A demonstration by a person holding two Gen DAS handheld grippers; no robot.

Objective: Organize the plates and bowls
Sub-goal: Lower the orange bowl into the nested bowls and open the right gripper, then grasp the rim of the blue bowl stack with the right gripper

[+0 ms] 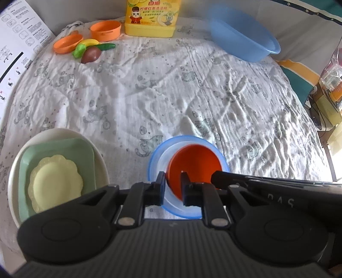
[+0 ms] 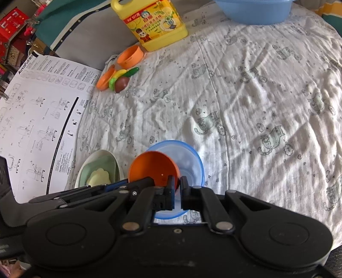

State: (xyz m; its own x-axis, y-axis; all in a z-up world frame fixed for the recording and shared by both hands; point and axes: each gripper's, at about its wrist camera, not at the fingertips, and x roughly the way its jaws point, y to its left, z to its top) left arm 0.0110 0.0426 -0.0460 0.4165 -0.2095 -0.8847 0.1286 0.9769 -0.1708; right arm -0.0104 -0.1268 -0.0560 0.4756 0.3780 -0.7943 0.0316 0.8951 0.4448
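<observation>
An orange bowl [image 1: 195,163] sits tilted inside a pale blue bowl [image 1: 157,159] on the cloth. My left gripper [image 1: 173,186] has its jaws narrowly apart around the orange bowl's near rim. My right gripper [image 2: 177,188] is shut on the orange bowl's rim [image 2: 152,167], with the blue bowl [image 2: 189,159] under it. To the left a white plate [image 1: 100,154] holds a green square plate [image 1: 85,154] and a yellow scalloped plate [image 1: 54,184]; the stack also shows in the right wrist view [image 2: 98,169].
At the back stand a yellow detergent bottle [image 1: 152,19], a blue basin [image 1: 243,42], an orange cup [image 1: 104,30], an orange dish [image 1: 67,43] and toy food [image 1: 90,52]. A printed instruction sheet [image 2: 40,115] lies at the left. The cloth [image 1: 192,92] is wrinkled.
</observation>
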